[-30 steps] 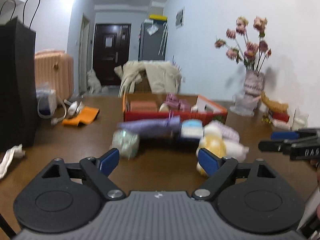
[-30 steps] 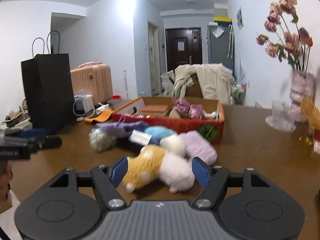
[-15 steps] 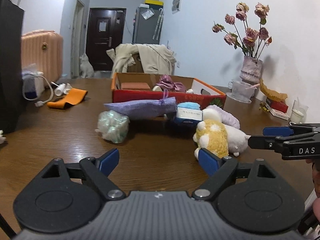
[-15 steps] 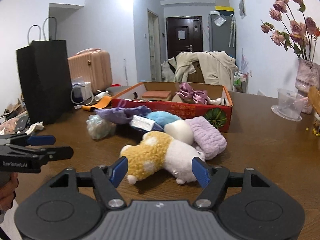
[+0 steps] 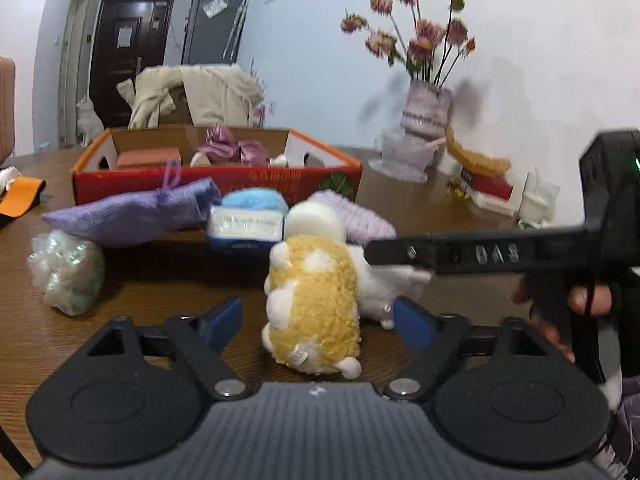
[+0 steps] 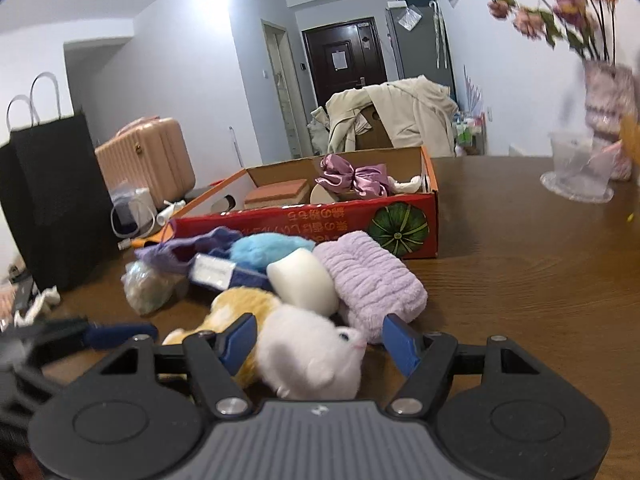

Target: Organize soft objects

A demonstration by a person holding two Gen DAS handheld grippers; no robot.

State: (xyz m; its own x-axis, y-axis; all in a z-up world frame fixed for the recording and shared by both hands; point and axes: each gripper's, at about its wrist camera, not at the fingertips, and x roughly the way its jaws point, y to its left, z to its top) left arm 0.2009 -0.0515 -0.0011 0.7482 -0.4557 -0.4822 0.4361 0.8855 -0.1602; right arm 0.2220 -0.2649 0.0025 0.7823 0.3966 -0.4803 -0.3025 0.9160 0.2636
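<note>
Pick-up step judged in hand: plush toy [image 5: 316, 304], lying on table [image 6: 520, 280] in front of red box [image 6: 320, 216], is bracketed by left gripper [image 5: 318, 320] & right gripper [image 6: 320, 340], both spread wide, nothing gripped; closure on toy req'd next.

On the wooden table [image 6: 520, 280] there is one red cardboard box [image 6: 320, 220], one plush toy [image 5: 316, 304], one purple pouch [image 5: 128, 216], one lilac towel roll [image 6: 372, 280], one white sponge [image 6: 302, 282], one blue fluffy item [image 6: 268, 248], one plastic bag [image 5: 66, 272] and one flower vase [image 5: 426, 114]. Two grippers are visible.
</note>
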